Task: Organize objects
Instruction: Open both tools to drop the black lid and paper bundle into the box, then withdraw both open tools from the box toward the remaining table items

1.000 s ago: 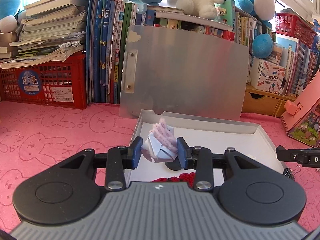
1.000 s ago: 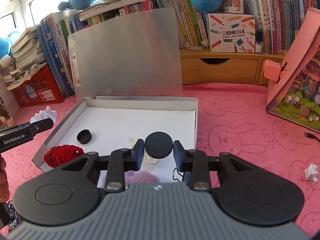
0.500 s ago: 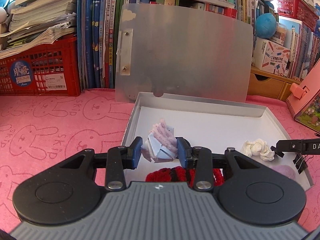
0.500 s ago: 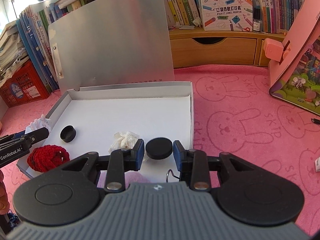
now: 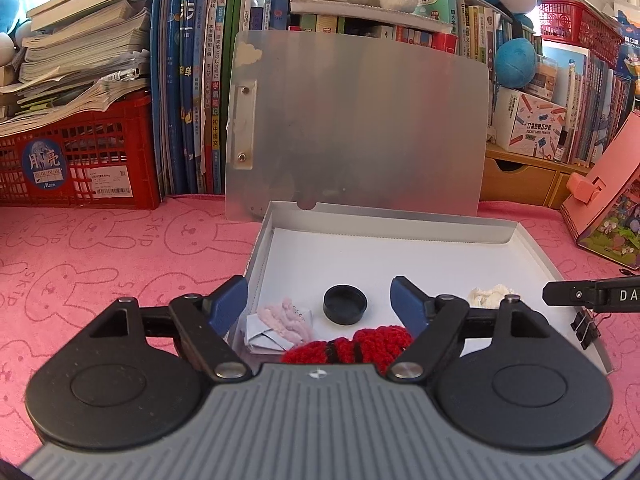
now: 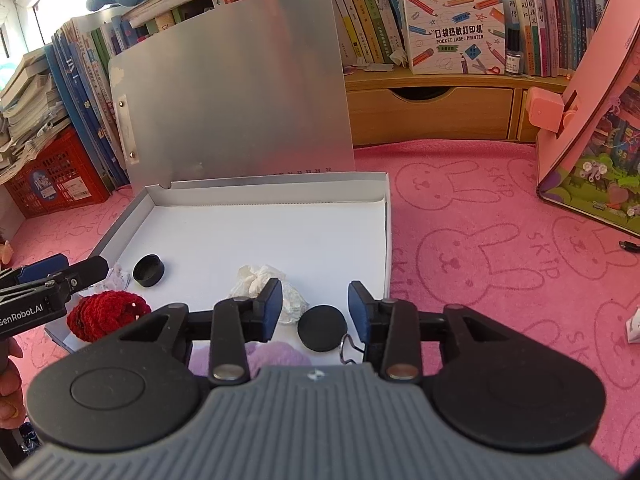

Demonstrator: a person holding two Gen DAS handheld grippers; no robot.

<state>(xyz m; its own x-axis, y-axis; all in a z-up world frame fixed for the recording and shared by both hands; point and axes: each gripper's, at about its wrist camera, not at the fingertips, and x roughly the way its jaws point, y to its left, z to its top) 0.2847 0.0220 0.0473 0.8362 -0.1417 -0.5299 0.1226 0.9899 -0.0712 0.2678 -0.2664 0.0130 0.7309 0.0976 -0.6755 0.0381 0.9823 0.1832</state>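
Looking down both wrist views, we see the left tool (image 5: 320, 304) with jaws just opened wide, the folded paper bundle (image 5: 278, 326) freed in the white tray (image 5: 400, 256), low left of centre. Our right tool (image 6: 315, 312) has also just parted; the flat black disc (image 6: 322, 329) lies loose between its jaws at lower centre, so the right tool is nearer it.

Matt metal lid (image 5: 360, 128), cardboard tray (image 5: 400, 226), fuzzy cloth (image 5: 100, 248).
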